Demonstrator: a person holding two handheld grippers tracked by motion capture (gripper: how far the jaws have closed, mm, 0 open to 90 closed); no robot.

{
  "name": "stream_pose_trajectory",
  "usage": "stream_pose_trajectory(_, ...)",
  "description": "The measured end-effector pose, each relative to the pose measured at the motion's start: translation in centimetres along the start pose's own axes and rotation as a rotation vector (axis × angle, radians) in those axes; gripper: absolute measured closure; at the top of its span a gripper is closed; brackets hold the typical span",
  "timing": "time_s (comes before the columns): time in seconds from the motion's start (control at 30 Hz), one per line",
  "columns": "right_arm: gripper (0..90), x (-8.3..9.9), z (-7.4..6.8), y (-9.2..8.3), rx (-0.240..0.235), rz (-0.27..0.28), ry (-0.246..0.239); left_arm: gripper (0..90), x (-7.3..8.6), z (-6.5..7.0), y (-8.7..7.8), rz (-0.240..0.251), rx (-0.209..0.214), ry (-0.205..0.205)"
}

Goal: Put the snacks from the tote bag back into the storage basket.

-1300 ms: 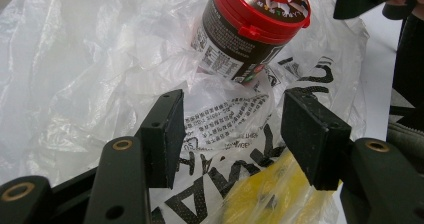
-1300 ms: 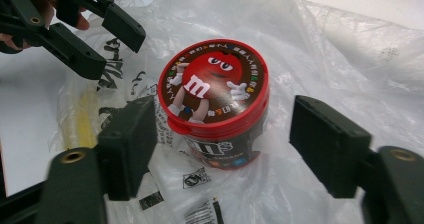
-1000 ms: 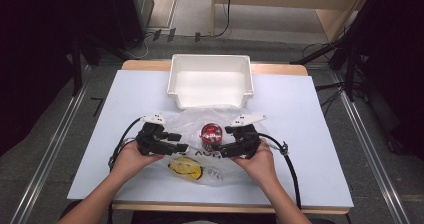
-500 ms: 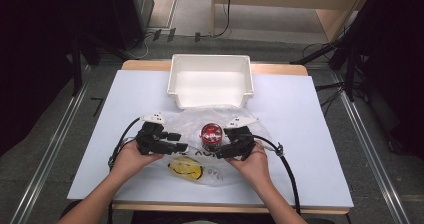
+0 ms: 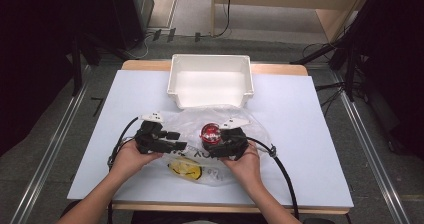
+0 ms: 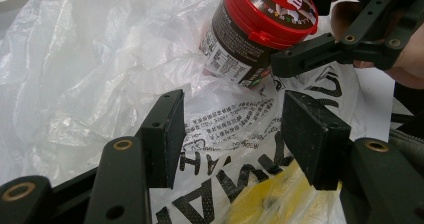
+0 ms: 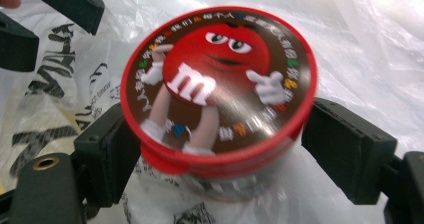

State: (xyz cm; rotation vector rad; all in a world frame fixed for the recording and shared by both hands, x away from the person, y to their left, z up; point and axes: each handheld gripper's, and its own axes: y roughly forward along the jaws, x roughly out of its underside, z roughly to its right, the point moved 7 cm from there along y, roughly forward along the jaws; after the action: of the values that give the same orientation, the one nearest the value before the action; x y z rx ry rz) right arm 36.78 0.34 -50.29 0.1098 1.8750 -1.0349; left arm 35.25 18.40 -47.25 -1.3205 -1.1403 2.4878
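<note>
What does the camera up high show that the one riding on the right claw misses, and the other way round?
From above alone: the white tray at the table's far edge, the person's forearms, and a yellow thing inside the plastic bag. From the right claw view alone: the cartoon candy figure printed on the jar's lid, and the right claw with its jaws on either side of the jar, the left jaw against it, a gap at the right one. Both show the red-lidded jar standing on the bag and the left claw.

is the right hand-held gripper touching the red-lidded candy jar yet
Cannot tell. In the right gripper view the right hand-held gripper straddles the candy jar; its lid overhangs both pads, hiding contact.
</note>
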Motion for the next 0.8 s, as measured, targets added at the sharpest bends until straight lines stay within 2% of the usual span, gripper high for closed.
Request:
stream_pose_trajectory(0.33, 20.3, -0.4, -0.2, 1.3, 0.025, 0.034, 0.010, 44.6, 0.0, -0.1, 0.1, -0.002, 0.002, -0.007)
stream_pose_trajectory(0.53, 23.3, -0.4, -0.1, 1.2, 0.037, 0.030, -0.030, 44.6, 0.0, -0.1, 0.0, 0.001, 0.004, -0.010)
stream_pose_trajectory(0.8, 24.9, -0.3, 0.3, 0.5, 0.015, 0.000, -0.110, 44.6, 0.0, -0.3, -0.2, 0.004, 0.002, -0.016)
